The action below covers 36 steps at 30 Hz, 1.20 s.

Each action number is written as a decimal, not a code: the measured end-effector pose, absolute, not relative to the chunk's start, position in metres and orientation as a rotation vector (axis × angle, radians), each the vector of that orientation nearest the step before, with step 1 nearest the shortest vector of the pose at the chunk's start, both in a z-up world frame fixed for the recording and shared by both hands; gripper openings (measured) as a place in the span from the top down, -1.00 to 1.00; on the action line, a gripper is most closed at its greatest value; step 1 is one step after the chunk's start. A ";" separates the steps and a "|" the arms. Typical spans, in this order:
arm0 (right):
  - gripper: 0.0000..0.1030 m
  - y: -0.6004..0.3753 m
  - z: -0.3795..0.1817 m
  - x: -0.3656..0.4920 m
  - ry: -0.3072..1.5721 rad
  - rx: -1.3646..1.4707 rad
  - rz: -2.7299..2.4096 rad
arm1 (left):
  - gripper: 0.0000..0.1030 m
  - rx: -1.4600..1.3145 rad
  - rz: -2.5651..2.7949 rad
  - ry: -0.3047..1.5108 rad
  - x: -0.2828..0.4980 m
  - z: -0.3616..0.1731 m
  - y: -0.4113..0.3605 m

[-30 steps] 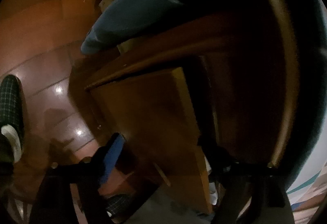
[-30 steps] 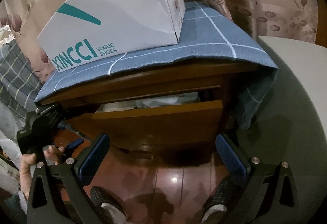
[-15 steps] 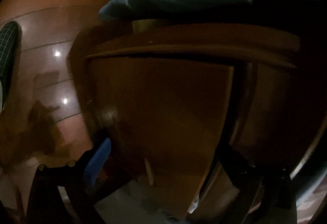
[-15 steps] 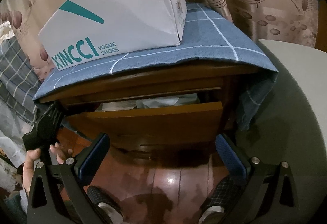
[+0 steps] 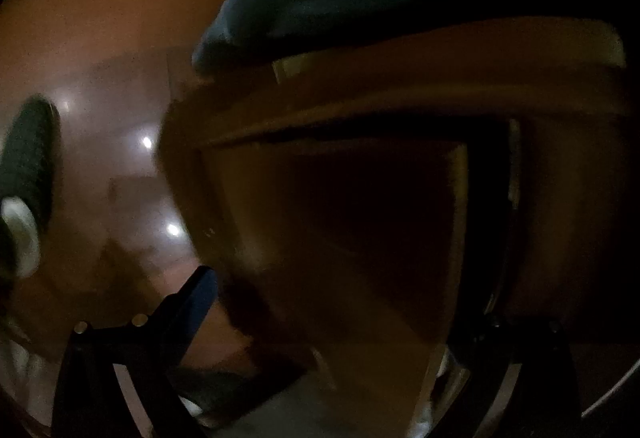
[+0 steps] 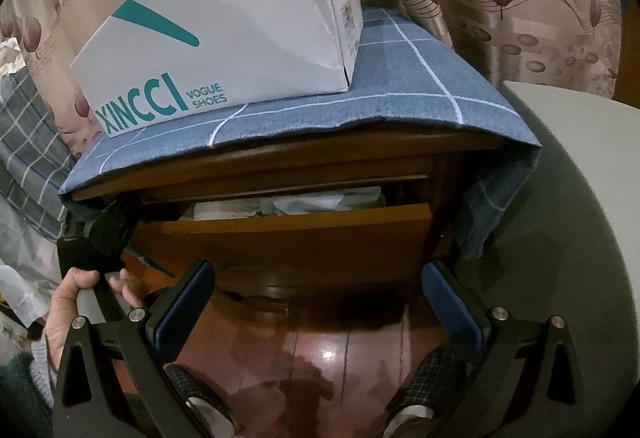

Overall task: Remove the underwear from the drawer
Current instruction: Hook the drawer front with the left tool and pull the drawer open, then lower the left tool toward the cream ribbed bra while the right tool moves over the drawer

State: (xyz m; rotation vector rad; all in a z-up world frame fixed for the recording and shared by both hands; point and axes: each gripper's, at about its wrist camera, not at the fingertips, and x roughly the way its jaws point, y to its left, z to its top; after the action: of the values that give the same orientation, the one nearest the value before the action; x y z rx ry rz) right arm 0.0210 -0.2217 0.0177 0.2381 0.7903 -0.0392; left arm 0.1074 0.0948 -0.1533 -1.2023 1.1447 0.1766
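Left tool (image 5: 336, 322) spread wide, nothing gripped, jaws just been opening, straddling the corner of the drawer front (image 5: 340, 238). Right tool (image 6: 316, 302) also released, empty, hanging back above the floor (image 6: 320, 350). Drawer (image 6: 296, 234) only slightly out of the nightstand (image 6: 280, 166); pale fabric (image 6: 320, 202), likely the underwear, inside. Risks: dark, blurred left view could mean a bumped panel; narrow gap may block reaching in.

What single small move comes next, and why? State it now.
Probably pull the drawer further out with the left gripper, which sits open at its left corner. The drawer is only partly open, and the pale fabric inside shows through a narrow gap. The right gripper hangs open, clear of it.
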 end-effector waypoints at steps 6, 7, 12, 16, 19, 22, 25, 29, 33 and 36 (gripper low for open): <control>-0.99 -0.227 0.019 0.021 0.783 0.246 -0.059 | -1.00 -1.045 0.201 1.209 0.088 -0.143 0.102; -0.99 -0.228 0.020 0.021 0.784 0.246 -0.063 | -1.00 -1.018 0.198 1.215 0.082 -0.142 0.104; -0.99 -0.232 0.020 0.021 0.785 0.254 -0.069 | -1.00 -0.846 0.201 1.248 0.059 -0.131 0.106; -0.99 -0.236 0.019 0.021 0.788 0.257 -0.088 | -1.00 -0.764 0.189 1.308 0.056 -0.131 0.107; -0.99 -0.239 0.017 0.020 0.794 0.263 -0.101 | -1.00 -0.654 0.194 1.317 0.051 -0.122 0.099; -0.99 -0.240 0.018 0.019 0.791 0.261 -0.110 | -1.00 -0.607 0.199 1.341 0.044 -0.112 0.103; -0.99 -0.243 0.018 0.020 0.796 0.269 -0.114 | -1.00 -0.572 0.190 1.368 0.040 -0.105 0.103; -0.99 -0.248 0.015 0.023 0.821 0.291 -0.105 | -1.00 -0.522 0.185 1.377 0.037 -0.098 0.103; -0.99 -0.254 0.009 0.027 0.859 0.314 -0.107 | -1.00 -0.508 0.170 1.397 0.033 -0.099 0.104; -0.99 -0.259 0.007 0.028 0.870 0.331 -0.113 | -1.00 -0.480 0.170 1.401 0.031 -0.095 0.103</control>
State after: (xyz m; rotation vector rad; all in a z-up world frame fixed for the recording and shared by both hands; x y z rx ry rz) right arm 0.0281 -0.2588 0.0068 0.3310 0.8697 -0.1132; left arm 0.0311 0.1034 -0.0948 -0.4801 1.4007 0.1699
